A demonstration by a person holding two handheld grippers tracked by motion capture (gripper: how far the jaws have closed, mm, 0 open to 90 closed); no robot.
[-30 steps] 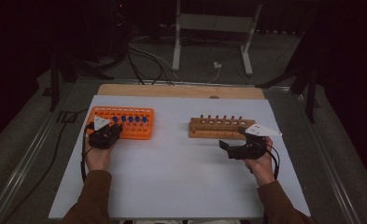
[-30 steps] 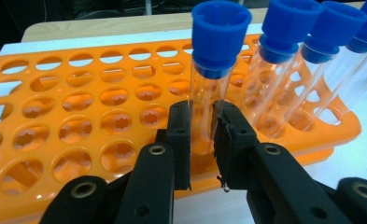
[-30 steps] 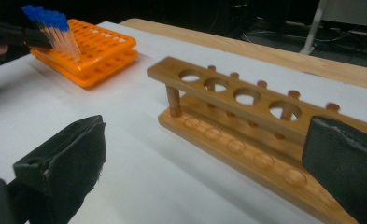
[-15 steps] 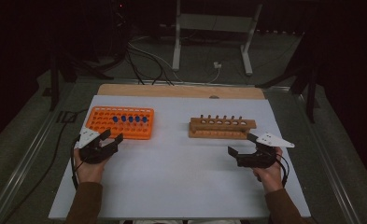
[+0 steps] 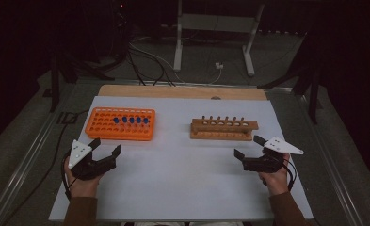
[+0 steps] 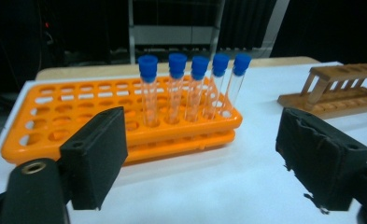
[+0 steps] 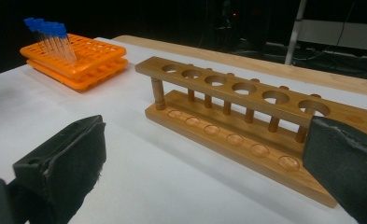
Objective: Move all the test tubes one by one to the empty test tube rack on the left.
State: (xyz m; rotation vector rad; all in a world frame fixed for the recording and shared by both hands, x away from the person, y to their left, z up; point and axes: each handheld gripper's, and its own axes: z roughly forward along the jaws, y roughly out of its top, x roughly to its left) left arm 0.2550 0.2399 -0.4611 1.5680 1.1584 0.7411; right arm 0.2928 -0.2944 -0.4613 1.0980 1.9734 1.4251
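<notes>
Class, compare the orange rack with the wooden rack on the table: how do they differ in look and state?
The orange rack is plastic with many small holes in several rows; the wooden rack has a single row of six larger holes. The orange rack holds five blue-capped tubes standing upright; the wooden rack holds none. Both sit flat on the white table.

A white table (image 5: 182,188) carries an orange rack (image 5: 120,124) at the left with five blue-capped tubes (image 5: 131,120) standing in one row, and a wooden rack (image 5: 223,129) at the right with bare holes. The left gripper (image 5: 106,147) sits just in front of the orange rack, its jaws having just been opening with nothing between them. The right gripper (image 5: 248,147) rests near the wooden rack, jaws apart and empty.
</notes>
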